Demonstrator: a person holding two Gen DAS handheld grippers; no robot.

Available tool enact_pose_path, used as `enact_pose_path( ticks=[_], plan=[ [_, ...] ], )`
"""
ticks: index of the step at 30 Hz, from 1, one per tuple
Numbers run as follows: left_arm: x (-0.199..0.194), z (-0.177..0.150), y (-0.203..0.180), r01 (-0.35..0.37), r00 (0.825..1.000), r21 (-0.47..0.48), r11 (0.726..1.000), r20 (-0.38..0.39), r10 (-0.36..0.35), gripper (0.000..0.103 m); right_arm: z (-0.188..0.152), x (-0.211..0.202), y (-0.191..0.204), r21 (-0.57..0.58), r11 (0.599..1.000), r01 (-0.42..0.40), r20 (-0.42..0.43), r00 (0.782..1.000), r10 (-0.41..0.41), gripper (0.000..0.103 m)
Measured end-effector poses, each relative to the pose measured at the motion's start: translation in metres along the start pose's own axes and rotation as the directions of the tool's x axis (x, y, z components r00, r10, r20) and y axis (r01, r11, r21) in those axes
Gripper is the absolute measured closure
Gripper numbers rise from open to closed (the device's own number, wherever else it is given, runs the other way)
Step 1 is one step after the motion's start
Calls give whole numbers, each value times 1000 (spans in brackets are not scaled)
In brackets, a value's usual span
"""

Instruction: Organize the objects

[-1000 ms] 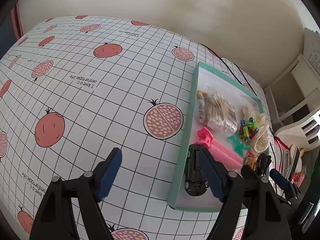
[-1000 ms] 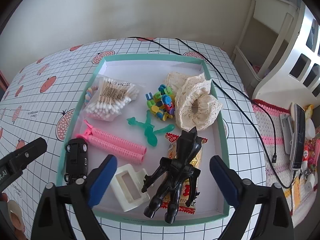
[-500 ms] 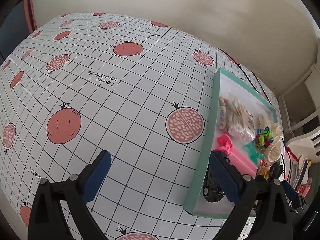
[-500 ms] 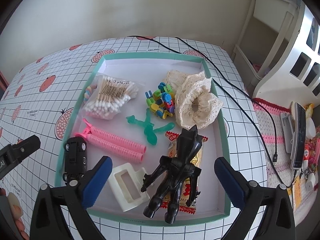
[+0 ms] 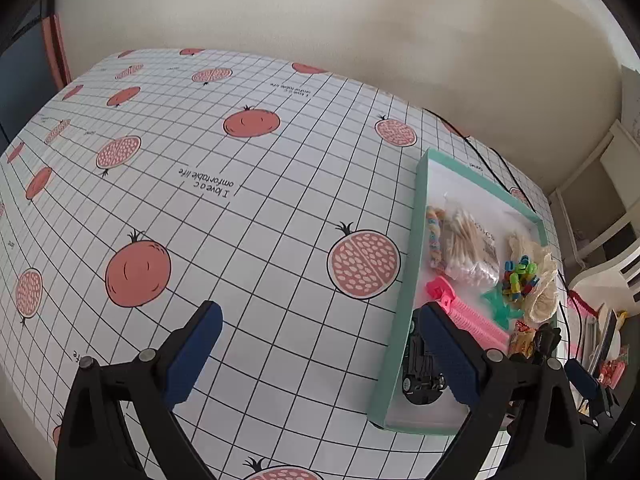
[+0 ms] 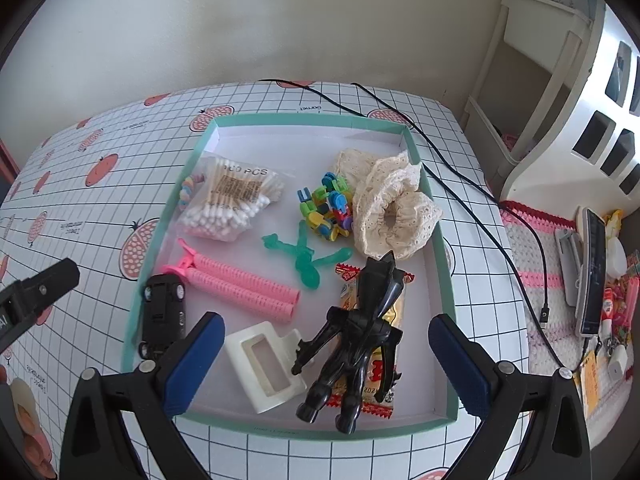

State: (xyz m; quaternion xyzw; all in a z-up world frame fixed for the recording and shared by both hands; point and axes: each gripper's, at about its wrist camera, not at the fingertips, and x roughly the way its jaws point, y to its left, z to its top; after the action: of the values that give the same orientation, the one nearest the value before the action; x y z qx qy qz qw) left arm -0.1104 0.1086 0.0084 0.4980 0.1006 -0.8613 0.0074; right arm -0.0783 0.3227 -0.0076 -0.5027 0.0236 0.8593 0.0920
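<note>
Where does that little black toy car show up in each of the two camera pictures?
Left wrist view: black toy car at lower right, partly behind the gripper's right finger.
Right wrist view: black toy car at lower left.
Shared landmark: pink hair rollers beside it in the teal tray.

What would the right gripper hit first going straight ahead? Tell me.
Probably the black figure, which lies on a snack packet between the open fingers of the right gripper; depth is uncertain.

Bench point(image 5: 248, 240) covered with white grid-pattern cloth, pink pomegranate prints, small text lines. Teal-rimmed shallow tray point(image 6: 448, 280) sits flat on it near right edge, reaching toward far edge. Black cable point(image 6: 472, 184) trails over far right corner beside tray, off right edge.
</note>
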Motion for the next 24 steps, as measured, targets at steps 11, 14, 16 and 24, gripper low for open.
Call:
enact_pose_path(
  ticks=[11, 14, 16, 24],
  plan=[
    [-56, 1, 11, 15, 988, 80, 997, 150, -27, 4, -16, -46, 6, 38, 999, -26, 58, 998, 24, 0],
    [-71, -7, 18, 27, 983, 95, 995, 179, -44, 4, -24, -60, 7, 54, 998, -31, 71, 997, 27, 0],
    [-77, -12, 22, 40, 981, 105, 994, 187, -59, 4, -29, -69, 8, 66, 997, -37, 81, 996, 32, 0],
    [-93, -36, 47, 74, 976, 101, 992, 198, -93, 4, -56, -88, 7, 105, 994, -31, 94, 995, 22, 0]
  ],
)
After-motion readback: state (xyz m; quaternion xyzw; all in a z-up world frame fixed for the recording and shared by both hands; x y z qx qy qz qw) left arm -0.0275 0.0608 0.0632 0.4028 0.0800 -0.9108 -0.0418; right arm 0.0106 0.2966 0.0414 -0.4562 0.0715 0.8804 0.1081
